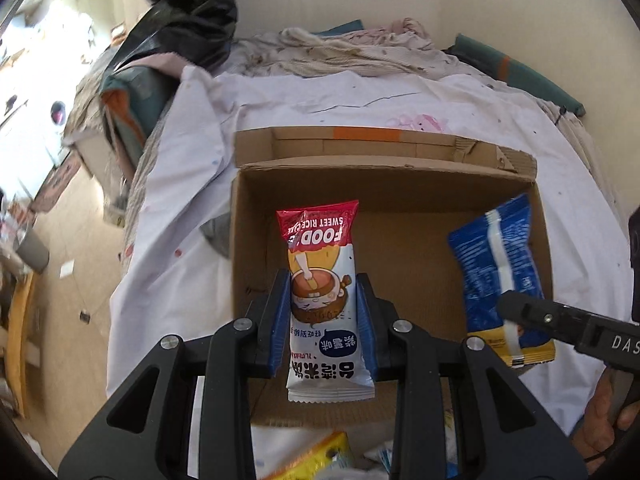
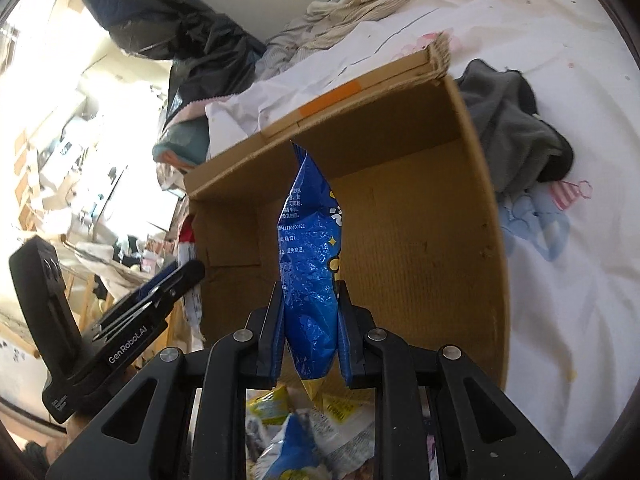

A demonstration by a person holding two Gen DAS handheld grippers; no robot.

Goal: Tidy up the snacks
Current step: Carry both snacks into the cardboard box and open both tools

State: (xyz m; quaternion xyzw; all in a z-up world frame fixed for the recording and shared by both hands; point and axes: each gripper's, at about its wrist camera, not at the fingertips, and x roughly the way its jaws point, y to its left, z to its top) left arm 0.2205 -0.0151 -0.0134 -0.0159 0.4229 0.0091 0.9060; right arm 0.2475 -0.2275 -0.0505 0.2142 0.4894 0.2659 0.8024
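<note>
My left gripper point(image 1: 323, 280) is shut on a white snack packet with a red top point(image 1: 320, 276), held upright over the open cardboard box point(image 1: 384, 184). A crinkled blue snack packet point(image 2: 312, 264) is clamped edge-on in my right gripper point(image 2: 310, 288), also above the cardboard box point(image 2: 420, 220). In the left wrist view the same blue packet point(image 1: 500, 276) hangs at the box's right side, with the right gripper's finger point(image 1: 532, 312) pressed on it. The left gripper point(image 2: 176, 280) shows at the left in the right wrist view. The box's floor looks bare.
The box rests on a white sheet point(image 1: 360, 96) over a bed, with crumpled bedding point(image 1: 352, 48) behind. Grey cloth point(image 2: 516, 128) lies right of the box. Several loose snack packets point(image 2: 304, 428) lie on the near side. A black bag point(image 1: 188, 12) stands at the far left.
</note>
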